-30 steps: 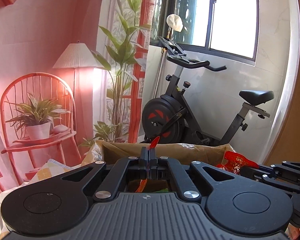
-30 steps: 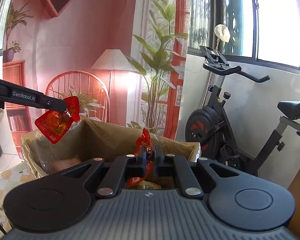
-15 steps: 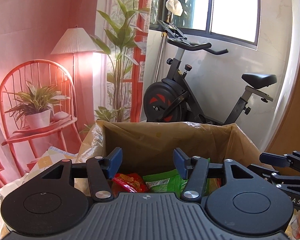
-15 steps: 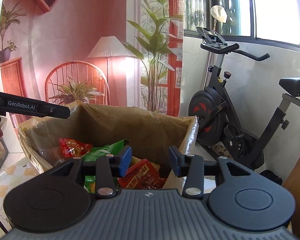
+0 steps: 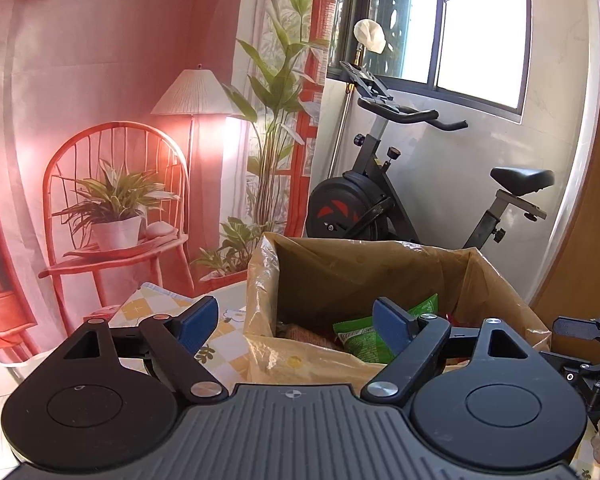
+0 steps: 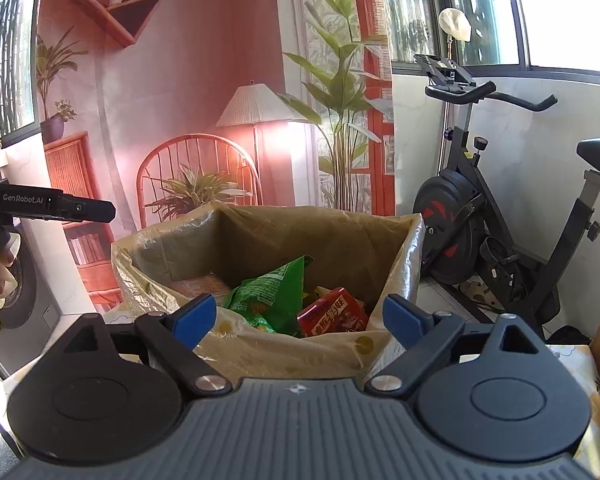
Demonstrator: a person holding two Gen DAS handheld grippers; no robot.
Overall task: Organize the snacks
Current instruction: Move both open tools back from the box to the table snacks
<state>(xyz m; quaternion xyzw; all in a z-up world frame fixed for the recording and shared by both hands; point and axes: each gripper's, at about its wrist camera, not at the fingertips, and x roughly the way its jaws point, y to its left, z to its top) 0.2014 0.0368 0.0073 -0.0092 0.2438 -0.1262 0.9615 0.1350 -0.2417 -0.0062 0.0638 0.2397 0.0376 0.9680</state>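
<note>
Left gripper (image 5: 296, 322): blue-padded fingers spread wide apart, nothing between them; it hovers at the near rim of the box, its left finger out over the tablecloth at 9 o'clock of the box, its right finger over the box's inside; its black arm also shows at 9 o'clock in the right wrist view (image 6: 80, 210)

Right gripper (image 6: 298, 316): fingers apart as well, holding nothing; it hangs above the near edge of the box; part of it shows at 3 o'clock in the left wrist view (image 5: 580, 330)

Box (image 6: 320, 232): cardboard, lined with a yellowish plastic bag; open top; it stands on the tablecloth

Green snack bag (image 6: 272, 292): lies inside the box, near its middle; crumpled, tilted up toward 12 o'clock; also seen past the left gripper's right finger (image 5: 360, 336)

Red snack packet (image 6: 332, 314): inside the box, touching the green snack bag at its 3 o'clock side

Other snacks: an orange pack (image 6: 198, 286) lies flat in the box at 9 o'clock of the green snack bag

Tablecloth (image 5: 148, 304): yellow-and-white checks

Exercise bike (image 6: 500, 216): on the floor at 2 o'clock, behind the box

Backdrop (image 5: 120, 120): printed pink room scene with chair, lamp and plants, at 11 o'clock
</note>
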